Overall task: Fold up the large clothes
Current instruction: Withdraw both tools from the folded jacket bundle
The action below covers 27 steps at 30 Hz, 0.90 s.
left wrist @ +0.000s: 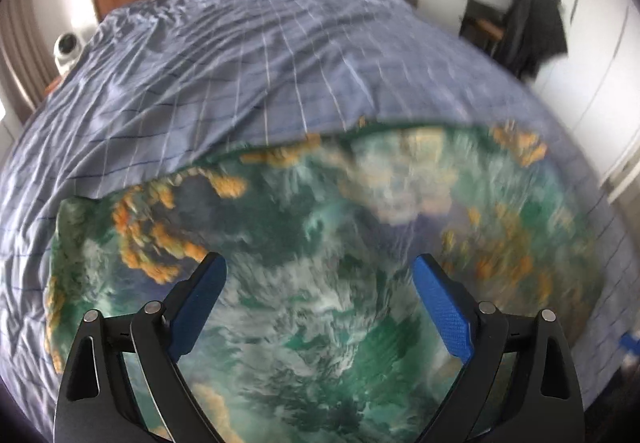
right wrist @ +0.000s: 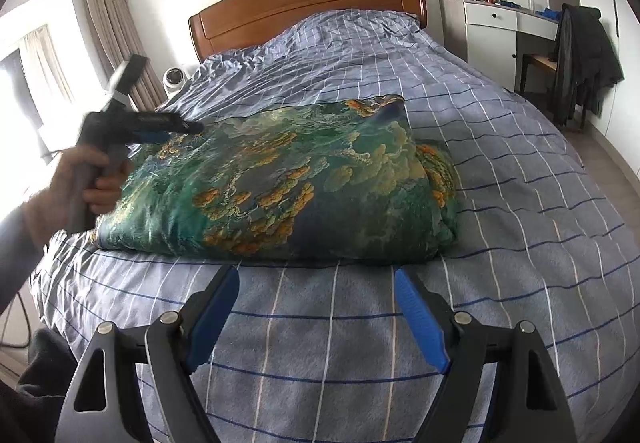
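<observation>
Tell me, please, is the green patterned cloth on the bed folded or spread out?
Folded: the green patterned cloth lies as a thick compact bundle, layered edges at its right end.

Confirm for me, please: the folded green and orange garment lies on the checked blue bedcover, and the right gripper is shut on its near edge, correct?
Not quite. The folded garment does lie on the checked blue bedcover, but the right gripper is open and holds nothing; it sits short of the garment's near edge. The right wrist view shows both blue fingers spread apart over bare bedcover.
</observation>
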### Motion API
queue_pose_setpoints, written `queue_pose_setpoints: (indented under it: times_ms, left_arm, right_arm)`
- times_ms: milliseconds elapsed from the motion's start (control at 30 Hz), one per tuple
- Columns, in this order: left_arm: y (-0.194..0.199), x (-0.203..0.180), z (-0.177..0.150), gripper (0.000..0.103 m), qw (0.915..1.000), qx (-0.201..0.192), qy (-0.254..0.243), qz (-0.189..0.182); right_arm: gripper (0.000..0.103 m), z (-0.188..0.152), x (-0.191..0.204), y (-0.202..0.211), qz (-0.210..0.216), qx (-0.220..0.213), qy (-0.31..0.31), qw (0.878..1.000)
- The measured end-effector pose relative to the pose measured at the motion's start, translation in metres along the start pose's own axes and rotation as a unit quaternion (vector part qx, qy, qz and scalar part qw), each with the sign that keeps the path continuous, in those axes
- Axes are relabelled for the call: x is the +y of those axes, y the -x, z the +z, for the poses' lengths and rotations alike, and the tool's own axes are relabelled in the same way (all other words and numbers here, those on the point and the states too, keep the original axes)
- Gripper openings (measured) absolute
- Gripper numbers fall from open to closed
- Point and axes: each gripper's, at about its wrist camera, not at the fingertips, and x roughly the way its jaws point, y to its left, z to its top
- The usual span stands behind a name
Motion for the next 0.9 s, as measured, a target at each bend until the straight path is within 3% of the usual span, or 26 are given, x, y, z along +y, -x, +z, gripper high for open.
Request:
queue_pose_setpoints:
  times_ms: [100,267,433,900]
  left_arm:
    - [0.001,-0.007,-0.026,0.095,0.9997,0.002,-0.023,0.012]
    - [0.031,-0.02,-0.069,0.096,0.9978,-0.033,-0.055,0.019]
    - [0.046,-0.033,-0.102,0.097,0.9952,-0.045,-0.082,0.027]
    - [0.077,-0.046,-0.144,0.097,0.9966,-0.026,-0.078,-0.006]
  right_arm:
    - [0.082,-0.001,-0.002,0.002,0.003,-0.003,-0.006,1.0]
    - [0.082,-0.003,-0.003,0.004,0.005,-0.002,-0.009,1.0]
    - [0.082,-0.003,0.002,0.002,0.008,0.002,-0.011,1.0]
    - [0.082,-0.003,0.012,0.006,0.003,0.006,-0.004,1.0]
